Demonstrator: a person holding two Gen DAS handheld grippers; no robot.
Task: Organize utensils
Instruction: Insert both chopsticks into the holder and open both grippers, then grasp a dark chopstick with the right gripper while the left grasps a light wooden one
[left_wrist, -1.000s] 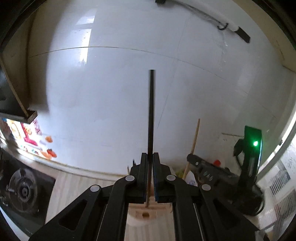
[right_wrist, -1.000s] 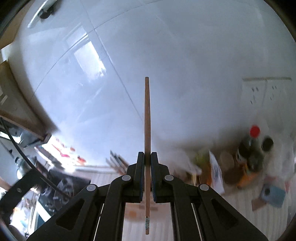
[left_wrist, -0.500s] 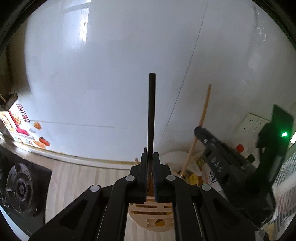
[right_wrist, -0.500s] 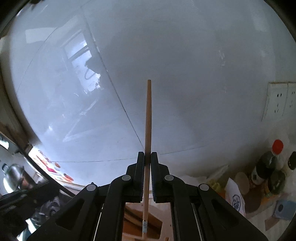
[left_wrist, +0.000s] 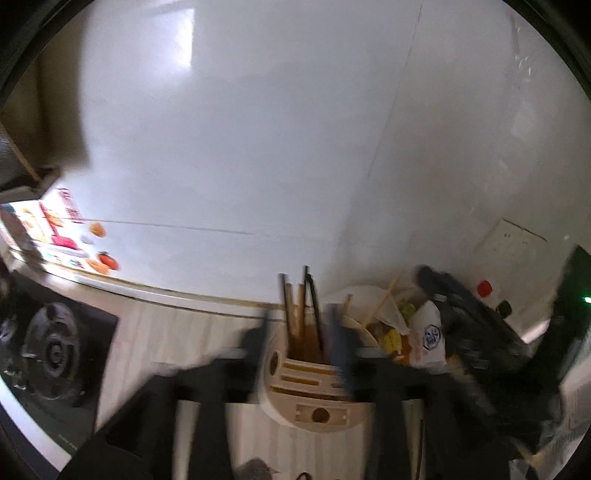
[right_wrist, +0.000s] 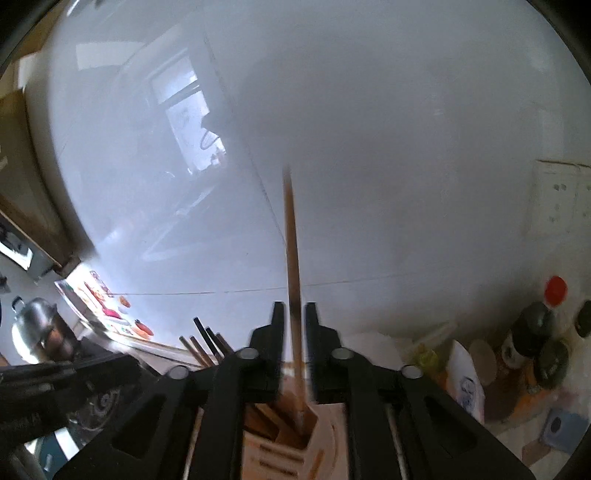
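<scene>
A beige utensil holder (left_wrist: 314, 391) stands on the counter with several dark and brown chopsticks (left_wrist: 301, 314) upright in its back slot. My left gripper (left_wrist: 301, 325) is open and blurred, its fingers on either side of those chopsticks. In the right wrist view my right gripper (right_wrist: 294, 314) is open, its fingers apart around a blurred wooden chopstick (right_wrist: 291, 258) whose lower end sits in the holder (right_wrist: 291, 435). The other chopsticks (right_wrist: 207, 343) show to the left.
A gas stove (left_wrist: 51, 354) lies left on the counter. Bottles with a red cap (right_wrist: 539, 332), white packets (left_wrist: 428, 332) and a white bowl (left_wrist: 369, 306) crowd the right. The white tiled wall (left_wrist: 258, 147) is close behind. A kettle (right_wrist: 29, 325) sits far left.
Both grippers have opened and moved down toward the holder. The black chopstick has left my left gripper and stands in the holder. The wooden chopstick has dropped into the holder between my right fingers.
</scene>
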